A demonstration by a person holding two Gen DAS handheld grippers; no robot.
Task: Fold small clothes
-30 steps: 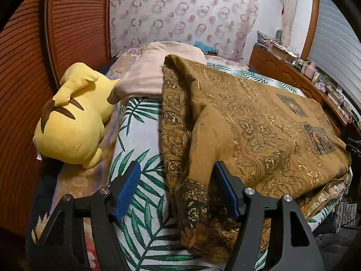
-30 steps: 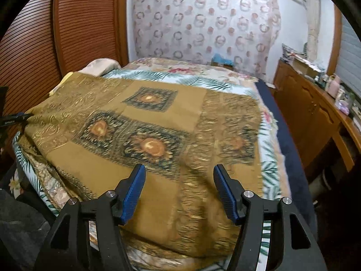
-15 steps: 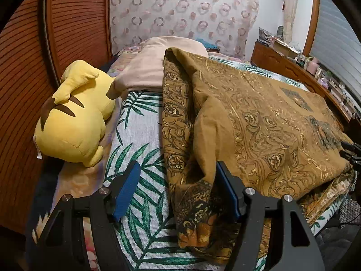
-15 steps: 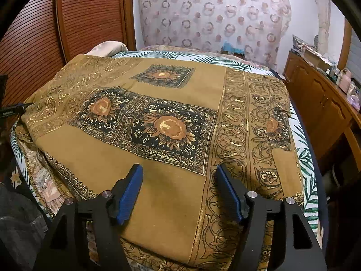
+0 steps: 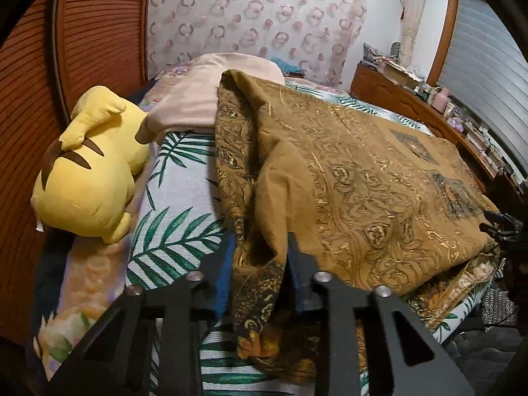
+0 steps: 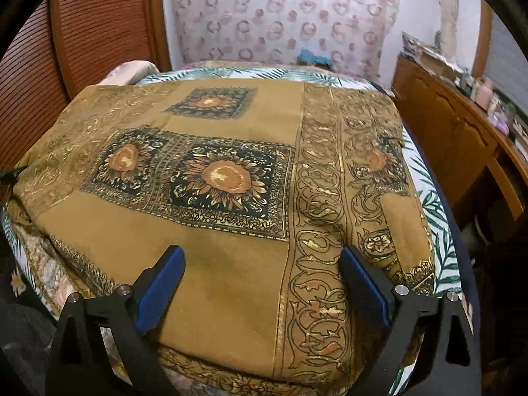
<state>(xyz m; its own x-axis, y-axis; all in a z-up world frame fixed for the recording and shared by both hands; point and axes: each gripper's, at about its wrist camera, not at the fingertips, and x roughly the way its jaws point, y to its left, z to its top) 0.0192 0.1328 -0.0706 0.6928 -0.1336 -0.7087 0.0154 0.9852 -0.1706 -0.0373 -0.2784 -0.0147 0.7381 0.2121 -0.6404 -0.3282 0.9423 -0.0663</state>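
Note:
A brown cloth [image 5: 363, 171] with gold scrollwork lies spread over the bed, its left edge bunched into a raised fold. My left gripper [image 5: 260, 247] is closing, and its blue pads pinch that fold near the bed's front edge. The right wrist view shows the same cloth [image 6: 231, 125] lying flat, with dark sunflower panels. My right gripper [image 6: 260, 264] hovers low over the cloth's near edge. Its jaws are opening wide, with only flat cloth beneath them and nothing pinched.
A yellow plush toy [image 5: 89, 171] and a beige pillow [image 5: 204, 92] lie at the bed's left, on a palm-leaf sheet [image 5: 178, 204]. A slatted wooden wall [image 5: 82, 33] runs along the left. A wooden dresser [image 6: 455, 138] stands close on the right.
My left jaws have come together on the cloth's bunched fold. The right gripper has sunk closer to the cloth, and its jaws have spread wider.

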